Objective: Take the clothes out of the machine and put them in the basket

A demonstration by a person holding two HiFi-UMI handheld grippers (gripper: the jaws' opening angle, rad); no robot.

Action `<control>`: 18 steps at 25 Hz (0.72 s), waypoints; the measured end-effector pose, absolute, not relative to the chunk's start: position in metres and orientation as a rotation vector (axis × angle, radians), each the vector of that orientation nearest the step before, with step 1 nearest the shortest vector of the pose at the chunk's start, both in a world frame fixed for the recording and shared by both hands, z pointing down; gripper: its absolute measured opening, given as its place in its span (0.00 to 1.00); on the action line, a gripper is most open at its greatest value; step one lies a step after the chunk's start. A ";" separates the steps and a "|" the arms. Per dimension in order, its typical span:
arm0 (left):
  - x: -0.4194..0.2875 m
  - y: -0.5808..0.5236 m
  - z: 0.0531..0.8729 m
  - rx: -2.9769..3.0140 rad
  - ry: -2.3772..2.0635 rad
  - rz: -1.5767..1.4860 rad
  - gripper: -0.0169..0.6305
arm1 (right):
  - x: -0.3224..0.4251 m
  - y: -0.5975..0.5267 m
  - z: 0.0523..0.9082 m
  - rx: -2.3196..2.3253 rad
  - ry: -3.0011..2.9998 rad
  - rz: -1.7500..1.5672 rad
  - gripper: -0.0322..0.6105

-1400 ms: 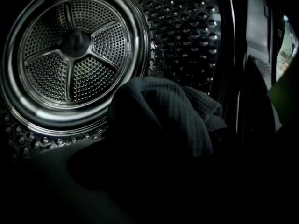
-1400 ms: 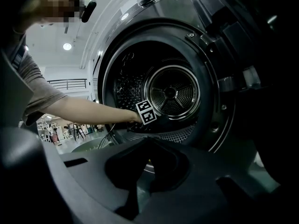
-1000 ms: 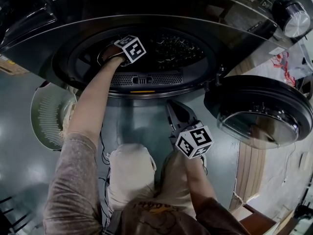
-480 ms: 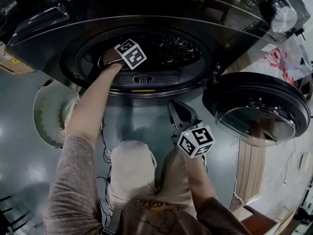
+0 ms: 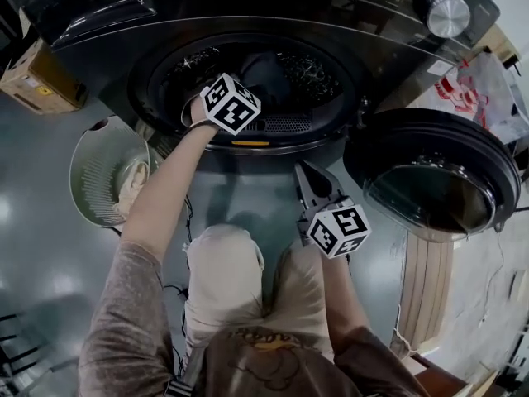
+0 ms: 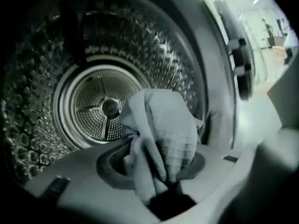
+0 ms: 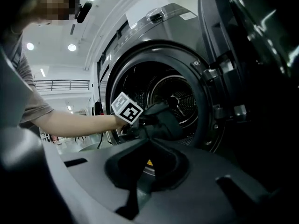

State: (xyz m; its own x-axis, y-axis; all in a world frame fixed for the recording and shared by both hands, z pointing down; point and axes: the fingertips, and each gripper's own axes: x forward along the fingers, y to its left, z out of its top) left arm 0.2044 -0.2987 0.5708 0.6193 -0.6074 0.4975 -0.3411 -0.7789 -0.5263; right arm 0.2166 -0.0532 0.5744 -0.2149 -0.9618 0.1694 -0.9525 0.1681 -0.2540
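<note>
My left gripper [image 6: 162, 191] is shut on a checked cloth [image 6: 163, 125], which bunches up over its jaws in the left gripper view. The drum [image 6: 100, 106] lies behind it. In the head view the left gripper [image 5: 245, 88] sits at the mouth of the dark washing machine [image 5: 248, 23], and the cloth [image 5: 264, 73] looks dark there. The right gripper view shows the same cloth [image 7: 163, 120] hanging at the door ring. My right gripper [image 5: 307, 177] hangs below the opening, shut and holding nothing [image 7: 148, 141].
A pale round laundry basket [image 5: 95, 168] stands on the floor left of the machine, with something light [image 5: 132, 184] in it. The open round door [image 5: 434, 184] juts out at the right. A cardboard box [image 5: 33, 77] sits far left. My knees are under the grippers.
My left gripper has come up and back from deep inside the drum to its mouth, and a cloth now shows in it. The right gripper has edged up slightly.
</note>
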 end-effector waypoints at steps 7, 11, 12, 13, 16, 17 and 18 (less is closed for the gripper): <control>0.193 -0.230 0.509 -2.553 0.776 -0.733 0.33 | 0.226 -0.029 0.561 -1.958 2.383 -0.426 0.05; 0.169 -0.200 0.478 -2.547 0.802 -0.654 0.33 | 0.226 -0.025 0.554 -1.936 2.407 -0.399 0.05; 0.162 -0.193 0.471 -2.546 0.808 -0.644 0.33 | 0.225 -0.025 0.552 -1.927 2.416 -0.392 0.05; 0.155 -0.186 0.465 -2.546 0.813 -0.636 0.33 | 0.223 -0.025 0.550 -1.917 2.425 -0.386 0.05; 0.131 -0.170 0.453 -2.539 0.837 -0.623 0.33 | 0.215 -0.030 0.544 -1.877 2.457 -0.370 0.05; 0.122 -0.167 0.451 -2.540 0.852 -0.623 0.33 | 0.211 -0.033 0.543 -1.858 2.470 -0.367 0.05; 0.110 -0.165 0.449 -2.544 0.873 -0.625 0.33 | 0.205 -0.037 0.542 -1.837 2.486 -0.365 0.05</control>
State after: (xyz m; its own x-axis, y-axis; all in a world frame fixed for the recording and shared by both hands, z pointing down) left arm 0.1103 -0.1646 0.4492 0.7086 -0.6456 0.2849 -0.4777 -0.7360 -0.4797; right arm 0.2054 -0.0367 0.5422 -0.3033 -0.9459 0.1150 -0.9391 0.2762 -0.2046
